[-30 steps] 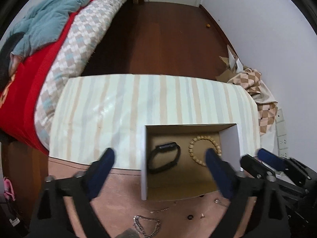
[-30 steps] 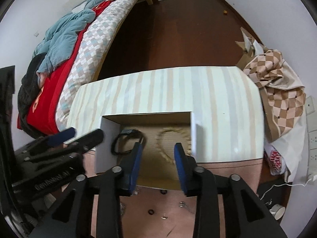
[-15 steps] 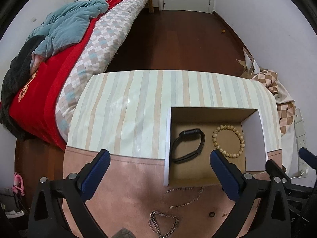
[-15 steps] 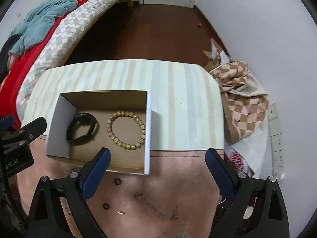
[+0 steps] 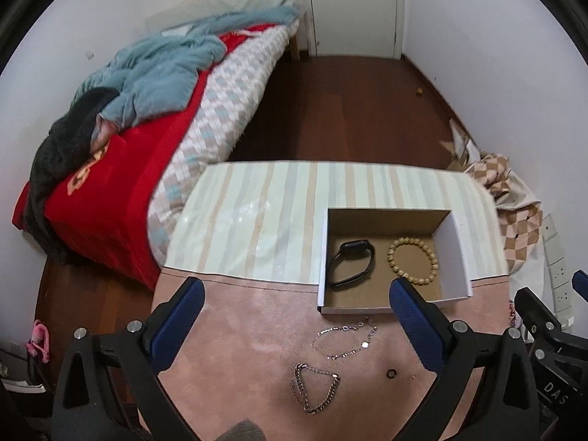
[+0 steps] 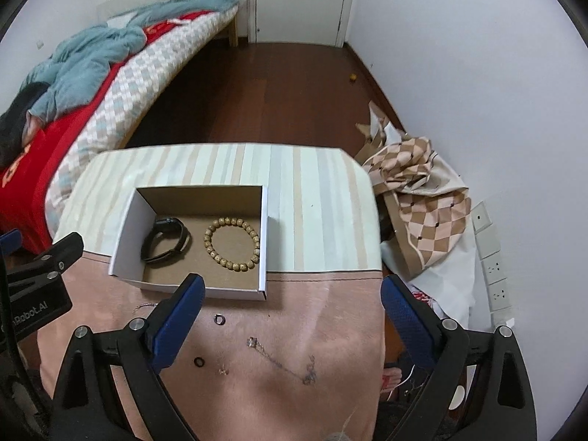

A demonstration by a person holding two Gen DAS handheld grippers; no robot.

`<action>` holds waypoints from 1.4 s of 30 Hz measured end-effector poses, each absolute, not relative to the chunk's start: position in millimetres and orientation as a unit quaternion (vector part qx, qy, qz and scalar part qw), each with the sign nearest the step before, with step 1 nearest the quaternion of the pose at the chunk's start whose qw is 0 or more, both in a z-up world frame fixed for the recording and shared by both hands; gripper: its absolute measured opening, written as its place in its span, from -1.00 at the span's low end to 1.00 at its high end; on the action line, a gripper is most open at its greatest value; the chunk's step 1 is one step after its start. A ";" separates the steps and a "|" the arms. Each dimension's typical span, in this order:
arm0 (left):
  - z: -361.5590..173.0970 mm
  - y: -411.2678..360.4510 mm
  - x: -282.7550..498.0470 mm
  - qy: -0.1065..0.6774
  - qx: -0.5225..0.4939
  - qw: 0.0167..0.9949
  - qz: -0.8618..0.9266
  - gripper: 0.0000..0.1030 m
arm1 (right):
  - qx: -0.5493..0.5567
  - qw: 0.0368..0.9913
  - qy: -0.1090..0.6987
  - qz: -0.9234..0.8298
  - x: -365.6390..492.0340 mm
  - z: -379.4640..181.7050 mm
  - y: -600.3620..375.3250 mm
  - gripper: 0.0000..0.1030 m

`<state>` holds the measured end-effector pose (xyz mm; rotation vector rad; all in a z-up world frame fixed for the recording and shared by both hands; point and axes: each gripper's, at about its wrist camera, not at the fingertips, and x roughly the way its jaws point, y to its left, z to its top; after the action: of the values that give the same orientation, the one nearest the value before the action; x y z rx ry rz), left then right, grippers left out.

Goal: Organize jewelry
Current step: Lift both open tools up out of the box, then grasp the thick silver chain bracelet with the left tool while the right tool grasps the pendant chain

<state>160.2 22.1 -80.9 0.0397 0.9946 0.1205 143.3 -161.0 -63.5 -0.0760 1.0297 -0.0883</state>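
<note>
A home bedroom: unmade bed with red sheet and teal blanket [image 5: 154, 70], dark wooden floor [image 5: 341, 110], white door [image 6: 301, 0].

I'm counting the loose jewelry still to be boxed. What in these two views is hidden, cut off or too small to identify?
- Tiny pale piece on the pink mat, right wrist view: too small to identify.
- Thin silver necklace in that view: mostly hidden behind the right hand-held gripper finger.
- Thin dark chain: faint; its pendant ends are unclear.
- Front-right corner of the white cardboard box, left wrist view: covered by the left hand-held gripper finger.
</note>
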 end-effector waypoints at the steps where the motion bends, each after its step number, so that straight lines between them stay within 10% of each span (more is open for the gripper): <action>1: -75.6 22.1 155.0 0.472 0.019 0.880 0.056 0.99 | -0.036 0.872 0.485 -0.044 136.5 -56.4 -161.5 0.90; 24: -12.1 28.1 72.4 0.407 -0.004 0.912 0.050 0.99 | 0.002 0.918 0.393 -0.045 30.7 40.7 -165.2 0.90; 34: -113.8 51.9 75.9 0.484 -0.017 0.871 0.087 0.99 | 0.058 0.878 0.475 -0.032 31.6 -58.9 -190.2 0.88; 42: -200.7 66.8 81.7 0.561 -0.037 0.822 0.093 0.98 | 0.087 0.842 0.532 -0.030 36.4 -146.1 -194.9 0.41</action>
<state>81.7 66.8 -200.7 -0.0790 1.1945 0.1973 36.4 -194.9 -146.1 0.1831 1.1244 -0.0641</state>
